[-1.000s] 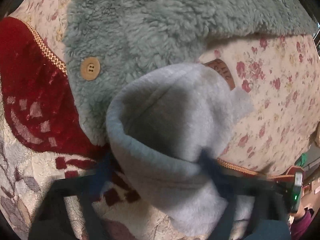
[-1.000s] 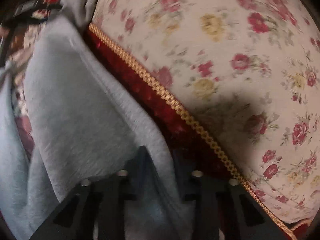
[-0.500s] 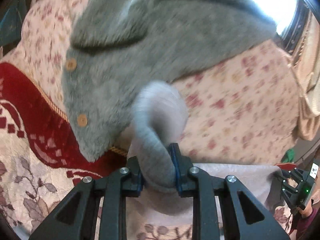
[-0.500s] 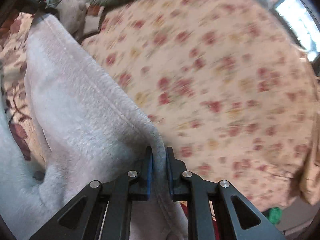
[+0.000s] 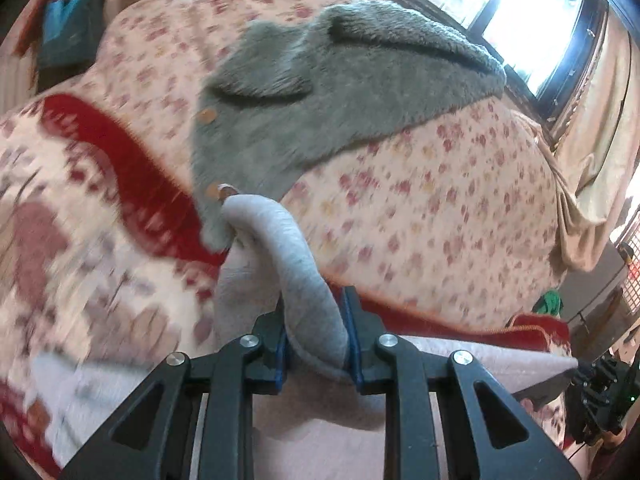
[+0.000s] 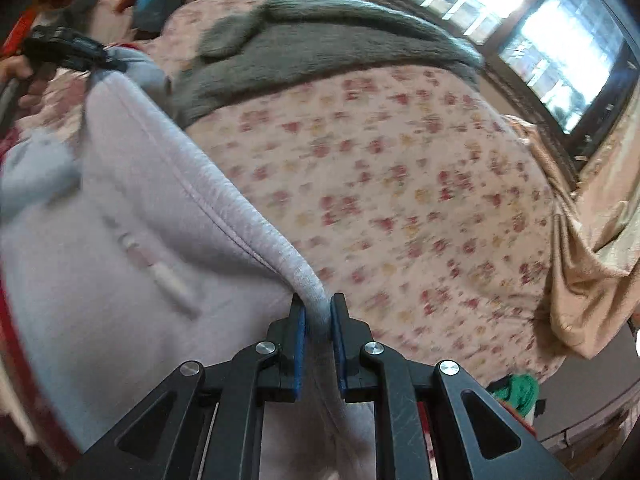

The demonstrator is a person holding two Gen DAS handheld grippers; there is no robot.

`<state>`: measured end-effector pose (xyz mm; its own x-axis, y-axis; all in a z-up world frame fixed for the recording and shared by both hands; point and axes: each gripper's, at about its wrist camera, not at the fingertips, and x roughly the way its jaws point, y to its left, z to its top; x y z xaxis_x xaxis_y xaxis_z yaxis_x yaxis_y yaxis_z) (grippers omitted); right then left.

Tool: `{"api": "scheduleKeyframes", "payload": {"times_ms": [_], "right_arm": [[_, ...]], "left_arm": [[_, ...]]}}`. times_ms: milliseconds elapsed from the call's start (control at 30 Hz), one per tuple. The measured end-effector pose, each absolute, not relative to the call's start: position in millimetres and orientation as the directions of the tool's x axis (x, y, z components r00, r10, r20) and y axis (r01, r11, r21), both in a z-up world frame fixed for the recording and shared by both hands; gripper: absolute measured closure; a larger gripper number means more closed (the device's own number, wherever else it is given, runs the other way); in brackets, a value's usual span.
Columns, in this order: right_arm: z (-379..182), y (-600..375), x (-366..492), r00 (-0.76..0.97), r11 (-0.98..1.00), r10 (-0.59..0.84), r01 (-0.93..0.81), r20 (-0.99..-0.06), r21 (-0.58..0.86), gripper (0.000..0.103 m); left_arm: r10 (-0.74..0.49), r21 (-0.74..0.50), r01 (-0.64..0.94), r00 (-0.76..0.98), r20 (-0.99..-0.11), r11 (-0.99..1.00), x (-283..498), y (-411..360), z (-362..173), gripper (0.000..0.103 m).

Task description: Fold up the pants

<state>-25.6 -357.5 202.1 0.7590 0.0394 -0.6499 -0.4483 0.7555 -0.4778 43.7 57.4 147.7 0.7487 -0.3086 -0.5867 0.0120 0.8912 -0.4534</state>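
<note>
Two grippers are seen clamped on one pair of light grey fleece pants [image 5: 308, 292], lifted above a bed. In the left wrist view, the left gripper [image 5: 316, 336] is closed on a thick rolled bunch of the fabric, its blue pads pressed against both sides; the roll curls away towards 11 o'clock. In the right wrist view, the right gripper [image 6: 318, 320] is nearly shut, a thin hem edge of the pants [image 6: 168, 216] being pinched between its pads, and the cloth is stretched from there towards 10 o'clock, where the left gripper [image 6: 86, 54] is glimpsed at the far corner.

The bed is covered by a cream bedspread with small red and yellow flowers [image 5: 440, 208], shown at 3 o'clock of the left view. At 9 o'clock a blanket with a broad red band and a patterned cream field [image 5: 120, 168] is laid over it. A fluffy grey-green jacket with wooden buttons [image 5: 340, 92] is spread at 12 o'clock, beyond the pants. A bright window with a dark frame [image 5: 532, 20] is set at 1 o'clock, and a beige curtain [image 5: 592, 140] is hung beside it at 3 o'clock. Something green [image 6: 516, 390] is seen low at 4 o'clock in the right view; what it is cannot be told. Both views are blurred.
</note>
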Motion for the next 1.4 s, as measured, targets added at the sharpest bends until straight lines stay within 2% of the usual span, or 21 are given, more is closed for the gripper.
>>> {"api": "scheduleKeyframes", "payload": {"times_ms": [267, 433, 500, 567, 633, 700, 767, 867, 933, 967, 1000, 1033, 1200, 1300, 1333, 1367, 1400], "right_arm": [[111, -324, -119, 0.552, 0.723, 0.117, -0.617, -0.825, -0.31, 0.092], [62, -323, -139, 0.479, 0.753, 0.114, -0.613, -0.87, -0.238, 0.092], [49, -324, -142, 0.466, 0.762, 0.108, -0.606, -0.878, -0.228, 0.091], [43, -323, -145, 0.476, 0.756, 0.102, -0.607, -0.874, -0.242, 0.091], [42, -324, -145, 0.478, 0.755, 0.109, -0.611, -0.871, -0.24, 0.087], [44, -327, -146, 0.476, 0.762, 0.131, -0.61, -0.87, -0.219, 0.084], [50, -330, -147, 0.454, 0.764, 0.149, -0.617, -0.879, -0.189, 0.081], [67, -330, -146, 0.4, 0.791, 0.245, -0.609, -0.883, -0.057, 0.072], [82, -322, -147, 0.389, 0.791, 0.354, -0.609, -0.851, 0.05, 0.059], [88, -314, -148, 0.397, 0.784, 0.391, -0.616, -0.83, 0.076, 0.042], [91, -304, -150, 0.412, 0.778, 0.414, -0.623, -0.812, 0.08, 0.032], [93, -294, -151, 0.424, 0.768, 0.433, -0.636, -0.796, 0.08, 0.032], [78, -221, -144, 0.439, 0.684, 0.469, -0.73, -0.767, 0.001, 0.032], [58, -192, -138, 0.468, 0.658, 0.404, -0.746, -0.786, -0.106, 0.034], [52, -187, -133, 0.472, 0.66, 0.383, -0.741, -0.794, -0.123, 0.037], [48, -186, -125, 0.465, 0.671, 0.372, -0.732, -0.803, -0.113, 0.061], [47, -190, -118, 0.451, 0.682, 0.377, -0.726, -0.809, -0.087, 0.081]], "left_arm": [[-0.337, -0.497, -0.039, 0.69, -0.64, 0.867, -51, 95, 83, 0.08], [-0.337, -0.484, -0.059, 0.646, -0.686, 0.873, -76, 104, 63, 0.074], [-0.326, -0.486, -0.085, 0.64, -0.696, 0.87, -83, 112, 58, 0.066], [-0.309, -0.487, -0.119, 0.639, -0.705, 0.865, -89, 122, 52, 0.039], [-0.295, -0.508, -0.155, 0.657, -0.694, 0.848, -97, 135, 47, 0.025], [-0.292, -0.542, -0.187, 0.677, -0.676, 0.82, -103, 147, 45, 0.024], [-0.282, -0.561, -0.217, 0.689, -0.667, 0.799, -108, 158, 43, 0.018], [-0.256, -0.559, -0.251, 0.694, -0.673, 0.79, -105, 166, 41, 0.017], [-0.256, -0.561, -0.261, 0.688, -0.679, 0.786, -100, 167, 38, 0.017], [-0.26, -0.565, -0.263, 0.686, -0.68, 0.782, -97, 166, 36, 0.017], [-0.27, -0.573, -0.265, 0.681, -0.68, 0.776, -93, 164, 32, 0.017], [-0.276, -0.577, -0.266, 0.677, -0.682, 0.772, -89, 161, 31, 0.017], [-0.281, -0.59, -0.278, 0.677, -0.68, 0.758, -72, 152, 28, 0.017], [-0.298, -0.612, -0.272, 0.683, -0.666, 0.743, -63, 148, 29, 0.018], [-0.299, -0.606, -0.266, 0.681, -0.668, 0.75, -60, 146, 31, 0.025], [-0.296, -0.593, -0.255, 0.677, -0.674, 0.764, -57, 143, 33, 0.04], [-0.288, -0.569, -0.242, 0.671, -0.684, 0.786, -54, 138, 37, 0.051]]}}
